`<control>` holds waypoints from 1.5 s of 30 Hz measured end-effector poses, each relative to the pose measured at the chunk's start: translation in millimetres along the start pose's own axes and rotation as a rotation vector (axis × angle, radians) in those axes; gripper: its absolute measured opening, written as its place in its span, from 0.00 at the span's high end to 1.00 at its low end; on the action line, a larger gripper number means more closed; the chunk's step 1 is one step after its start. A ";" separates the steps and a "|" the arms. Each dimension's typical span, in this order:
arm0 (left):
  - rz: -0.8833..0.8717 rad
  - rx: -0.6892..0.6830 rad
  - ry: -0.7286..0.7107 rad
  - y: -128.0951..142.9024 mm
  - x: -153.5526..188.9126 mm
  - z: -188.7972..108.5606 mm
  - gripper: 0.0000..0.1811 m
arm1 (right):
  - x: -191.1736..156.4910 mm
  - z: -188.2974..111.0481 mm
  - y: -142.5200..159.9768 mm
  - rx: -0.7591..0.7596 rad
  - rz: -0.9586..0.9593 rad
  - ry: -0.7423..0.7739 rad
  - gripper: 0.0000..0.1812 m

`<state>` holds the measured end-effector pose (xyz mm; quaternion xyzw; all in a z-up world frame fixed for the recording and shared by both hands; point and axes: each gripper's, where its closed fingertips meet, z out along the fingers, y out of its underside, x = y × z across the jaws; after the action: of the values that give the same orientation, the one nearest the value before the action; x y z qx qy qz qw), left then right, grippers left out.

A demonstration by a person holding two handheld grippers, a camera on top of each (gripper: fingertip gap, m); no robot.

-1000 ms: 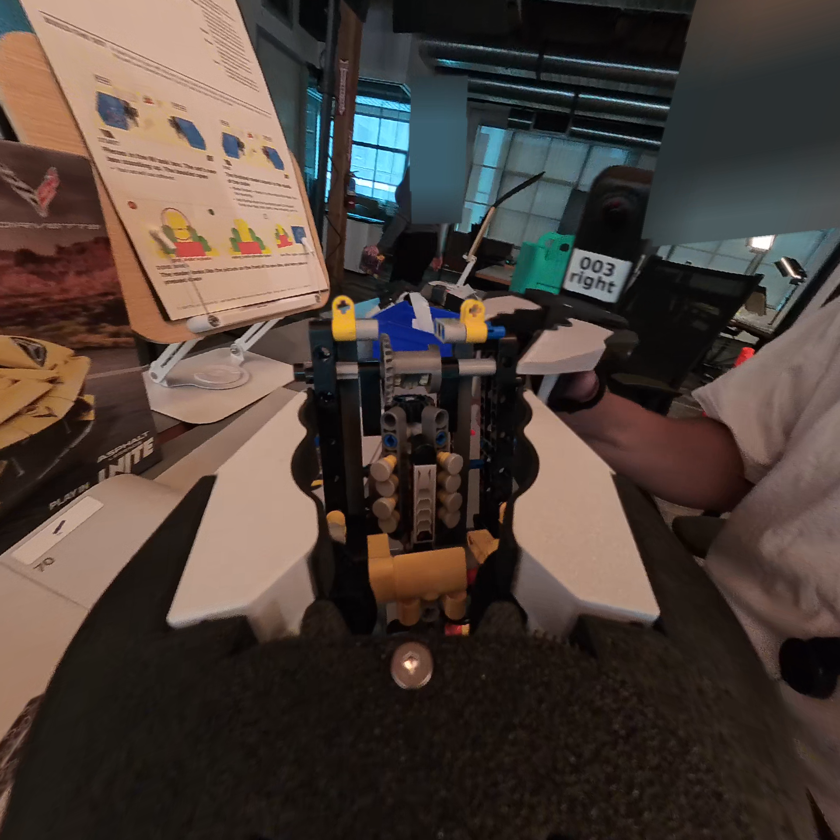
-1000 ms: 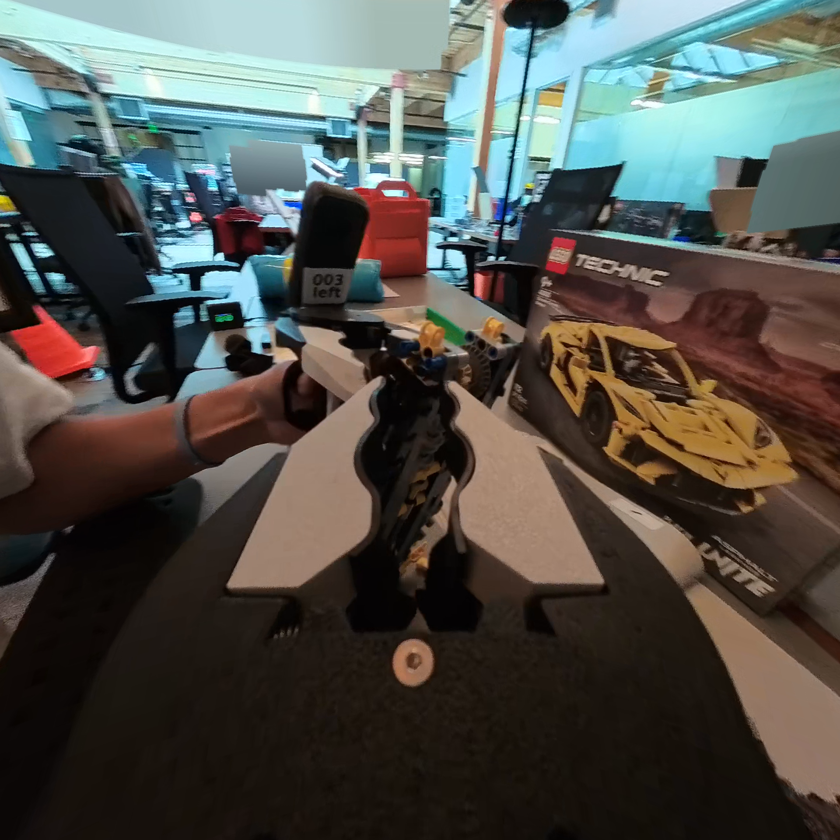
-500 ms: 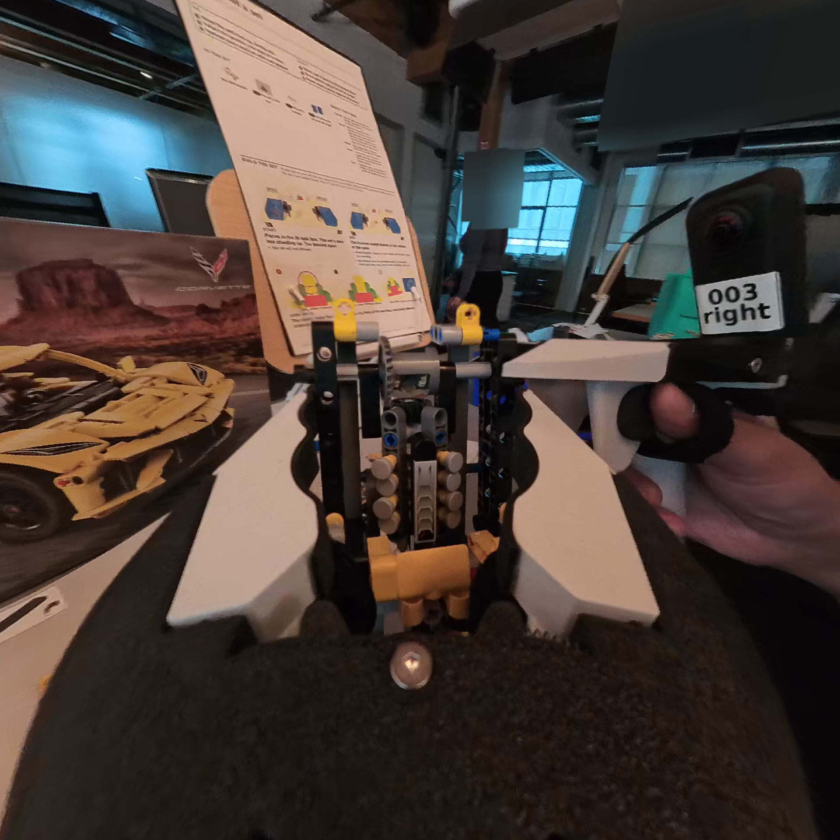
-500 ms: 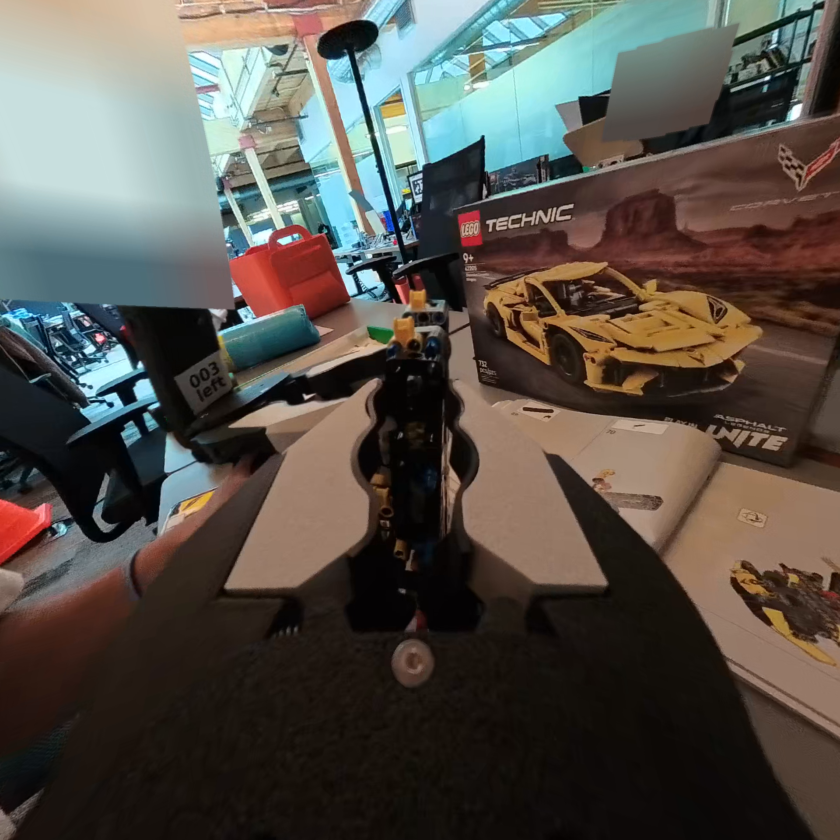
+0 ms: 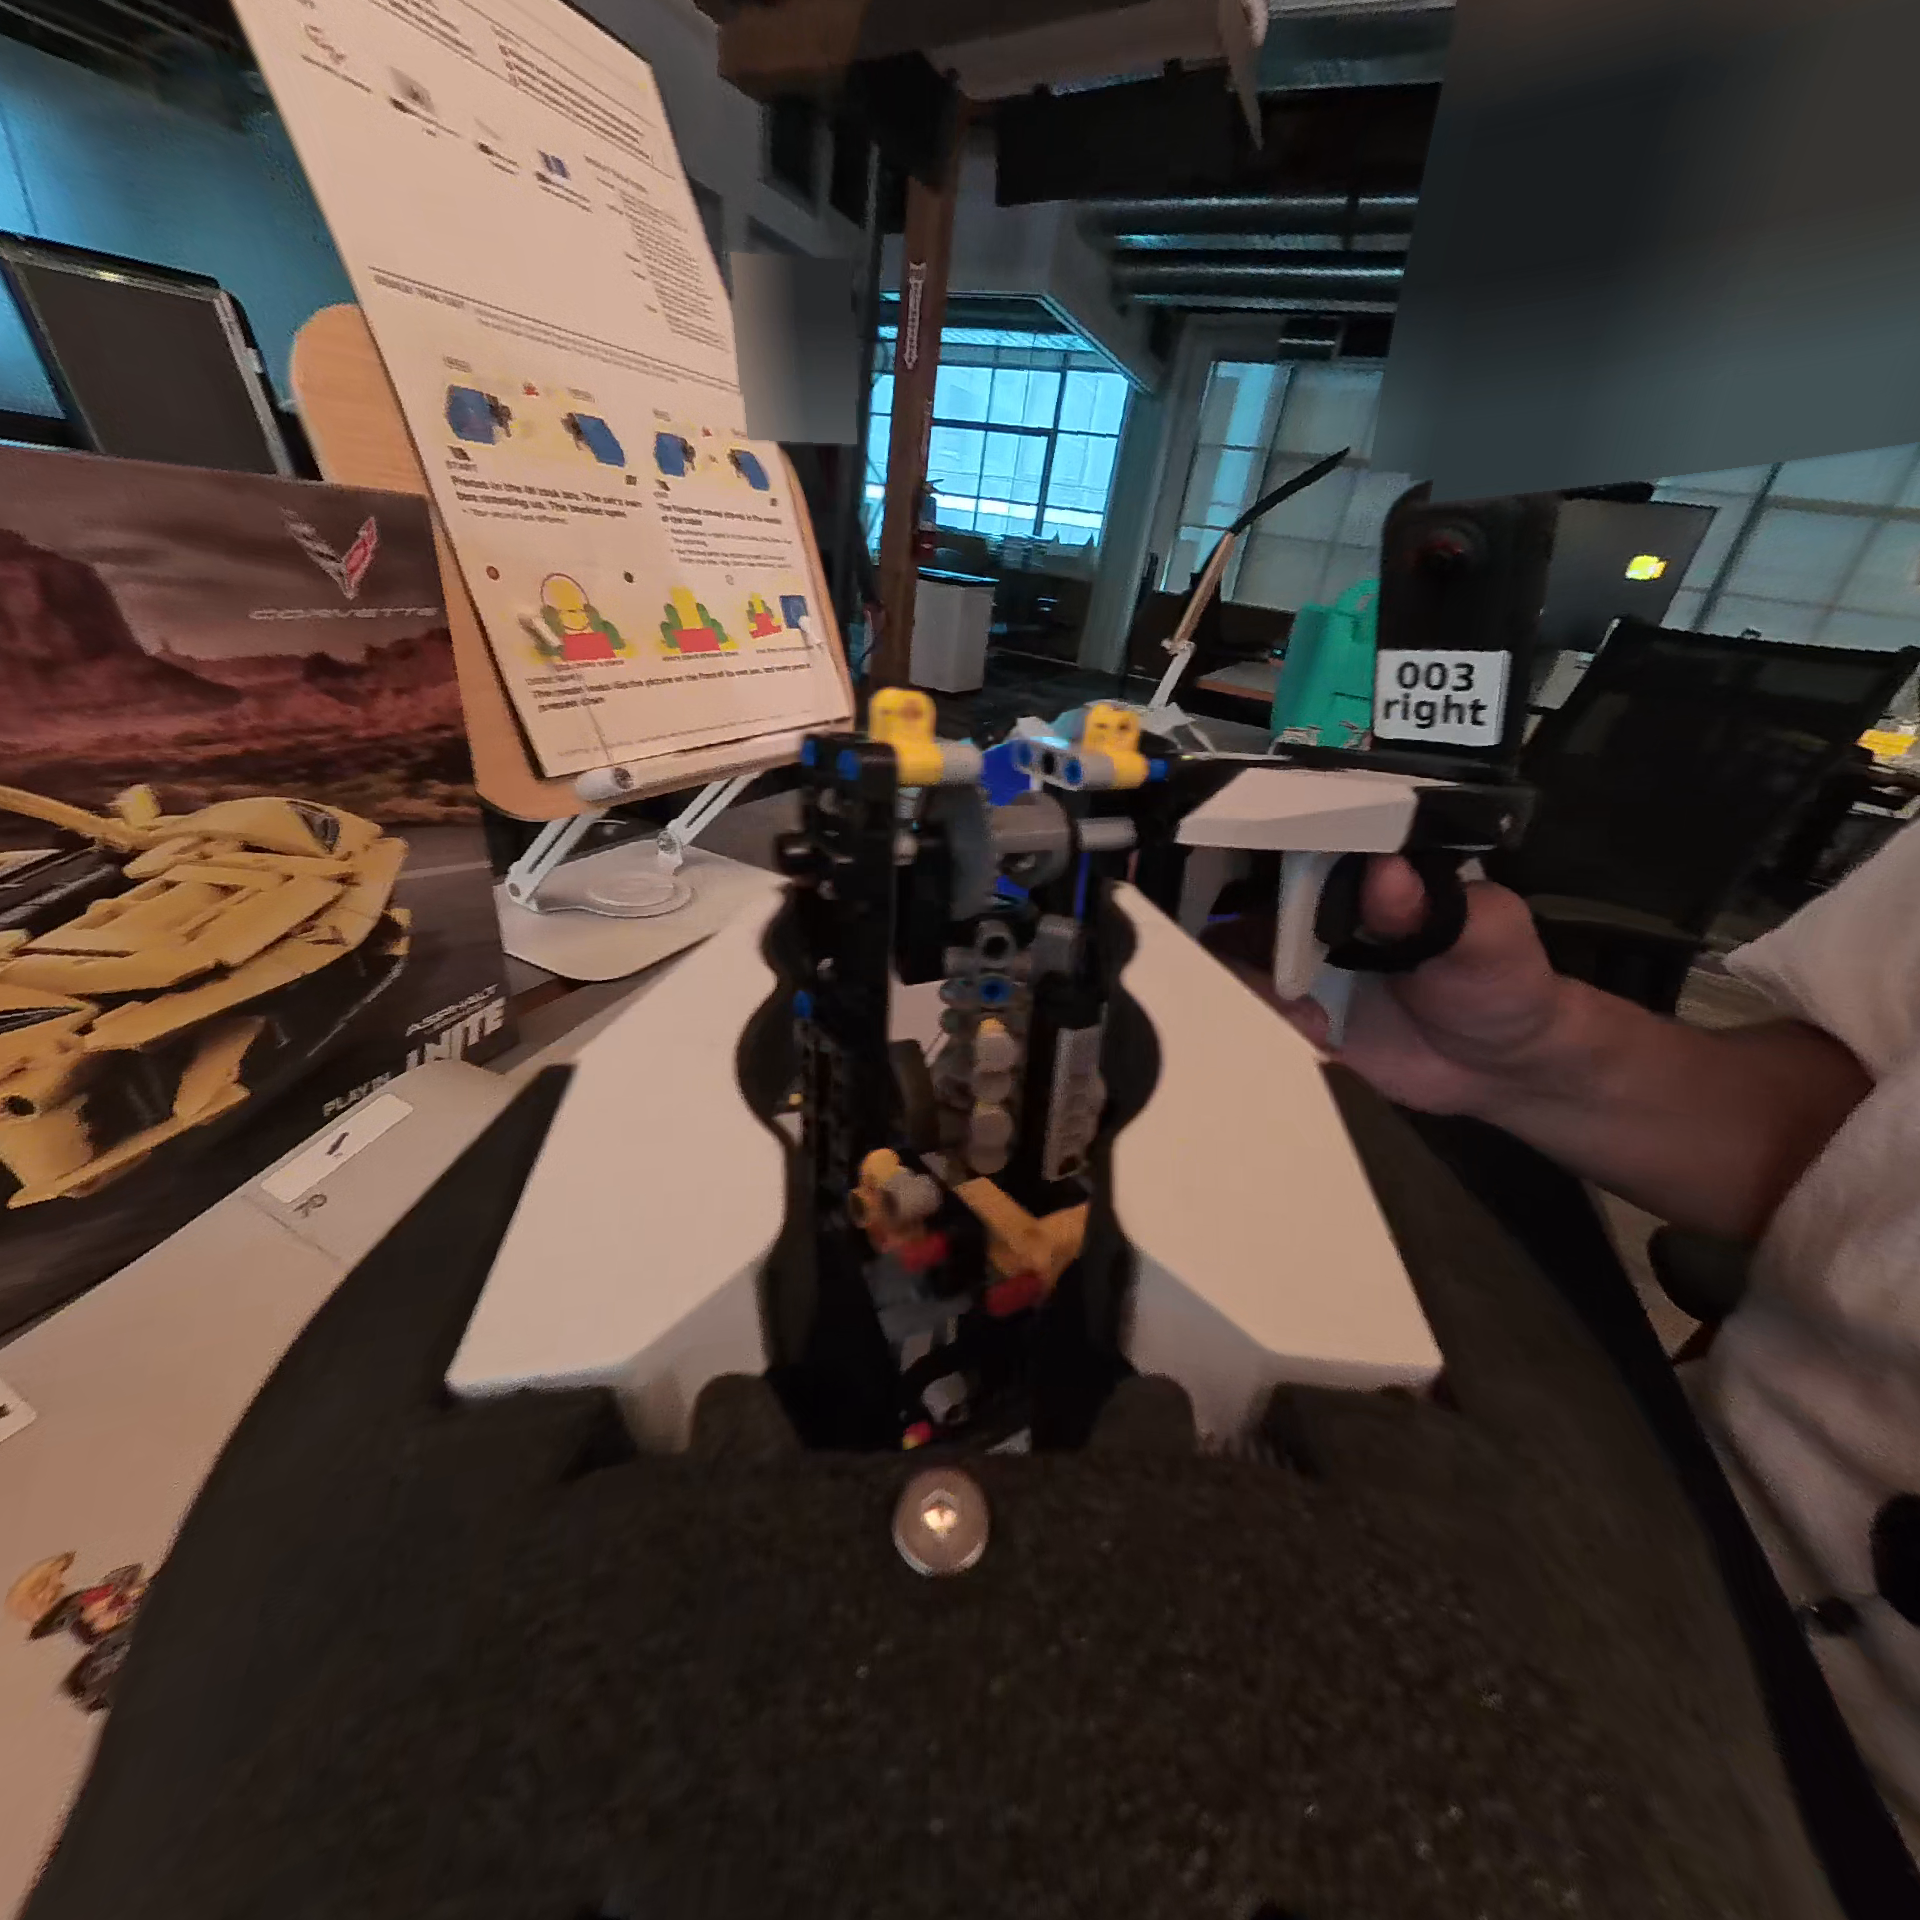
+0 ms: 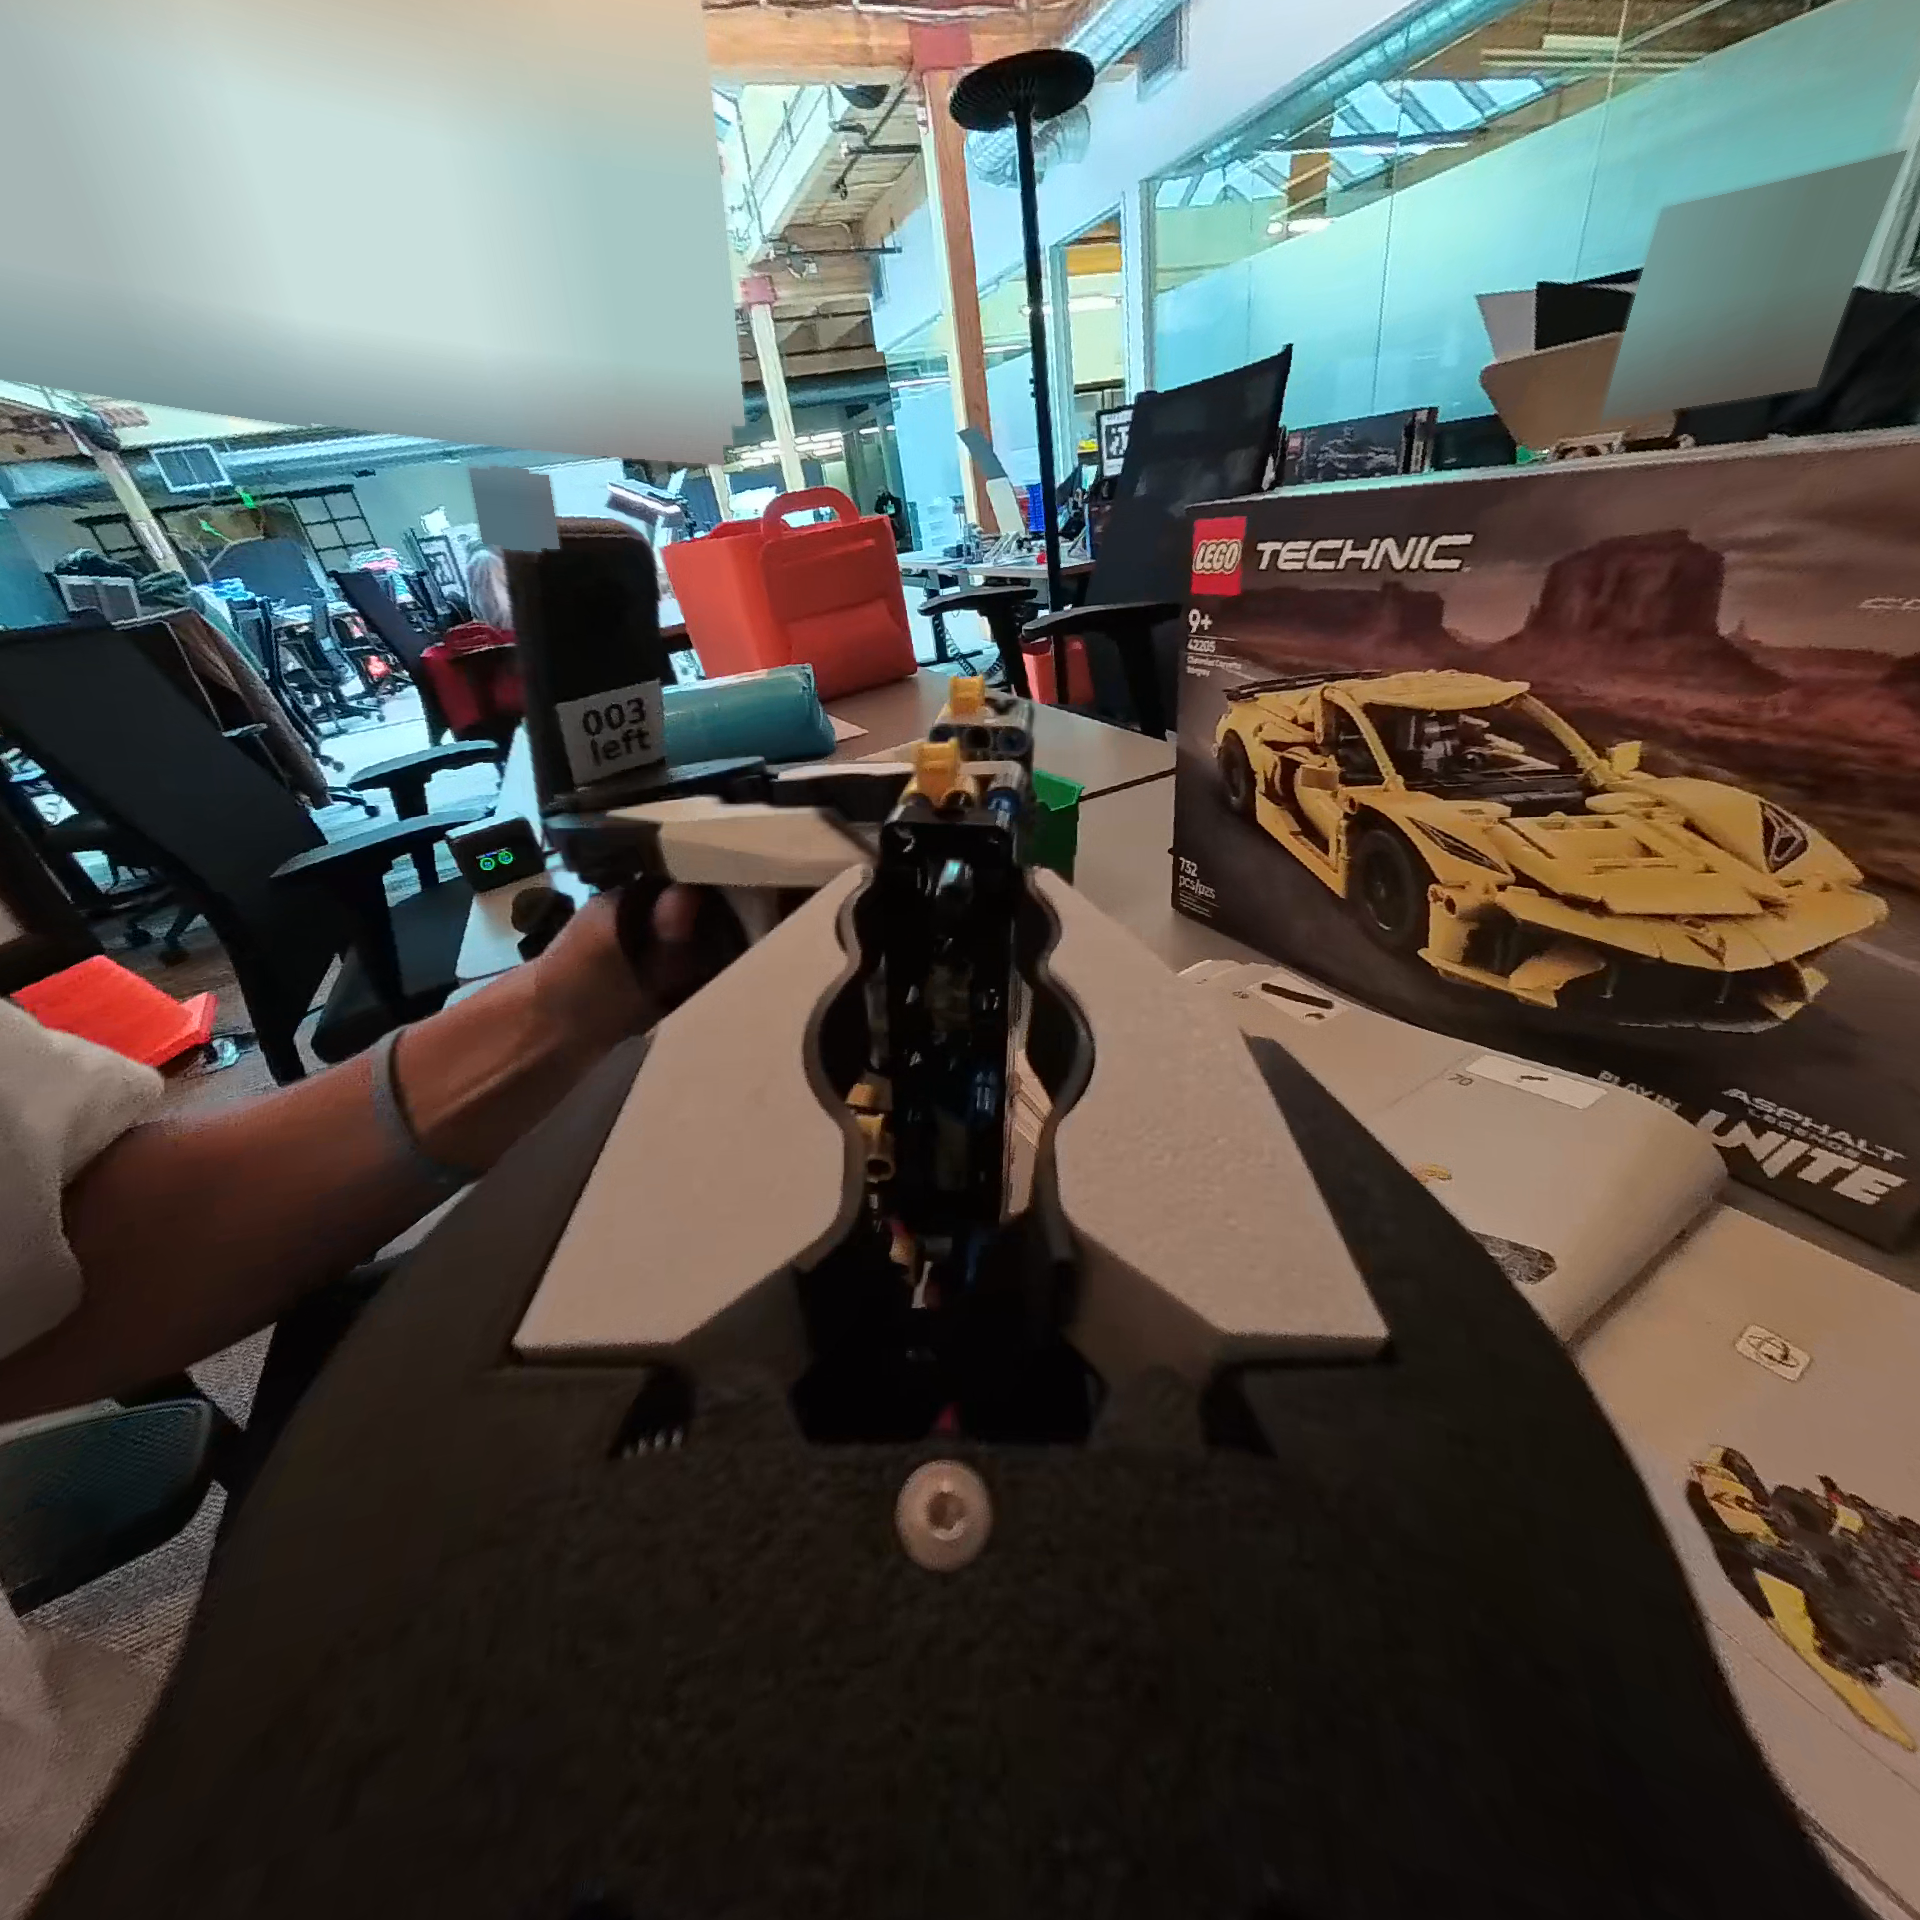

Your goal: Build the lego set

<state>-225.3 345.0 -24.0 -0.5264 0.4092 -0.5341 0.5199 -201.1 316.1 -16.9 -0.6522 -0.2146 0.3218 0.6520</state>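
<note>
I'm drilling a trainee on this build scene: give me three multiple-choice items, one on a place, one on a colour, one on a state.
1. Where is the lego assembly?
A. on the box
B. between both grippers
C. on the floor

2. What colour is the car on the box?
A. yellow
B. red
C. white

3. How is the left gripper?
A. wide open and empty
B. shut on the assembly
C. out of view

Answers: 1 B, the right gripper clamps it too; 2 A, the printed car is yellow; 3 B, both fingers press its sides.

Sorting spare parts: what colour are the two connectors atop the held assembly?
Yellow. The two connectors show best in the left wrist view.
</note>
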 end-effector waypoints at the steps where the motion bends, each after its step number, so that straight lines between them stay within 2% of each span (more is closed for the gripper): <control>1: 0.001 -0.004 -0.006 -0.3 -3.7 -0.8 0.75 | 0.8 0.2 0.1 -0.003 0.003 0.000 0.87; 7: 0.082 -0.096 -0.120 1.6 -8.6 5.7 0.75 | 1.2 2.3 -1.4 -0.023 -0.041 -0.008 0.87; 10: 0.109 -0.083 -0.177 -1.0 -11.5 6.2 0.80 | 0.4 1.6 -3.6 -0.014 -0.062 -0.012 0.87; 20: 0.135 -0.118 -0.306 0.3 -14.3 11.5 0.81 | 8.0 -0.7 -4.8 0.002 0.042 -0.018 0.86; 21: 0.144 -0.122 -0.315 0.6 -13.6 12.4 0.82 | 8.8 -1.9 -4.4 -0.005 0.008 -0.009 0.87; 25: 0.191 -0.126 -0.304 0.1 -9.9 13.0 0.82 | 5.5 -5.3 -0.9 -0.074 -0.150 0.000 0.86; 28: 0.189 -0.132 -0.310 0.5 -9.6 15.2 0.82 | 7.4 -7.0 -1.5 -0.059 -0.129 -0.006 0.87; 31: 0.120 -0.135 -0.327 2.6 -10.9 19.0 0.82 | 11.0 -8.5 -9.6 0.022 -0.132 0.031 0.87; 34: 0.138 -0.150 -0.347 2.2 -13.1 18.4 0.82 | 12.5 -7.5 -9.7 0.015 -0.110 0.032 0.87; 38: 0.143 -0.157 -0.335 2.3 -13.8 18.2 0.82 | 16.1 -6.7 -3.2 -0.004 -0.011 -0.057 0.87; 45: 0.145 -0.164 -0.358 3.2 -14.6 21.4 0.83 | 19.2 -8.5 -2.4 -0.014 -0.041 -0.042 0.87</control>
<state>-205.1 361.3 -26.7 -0.6226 0.3894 -0.3579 0.5767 -181.4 323.6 -17.7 -0.6453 -0.2437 0.3204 0.6493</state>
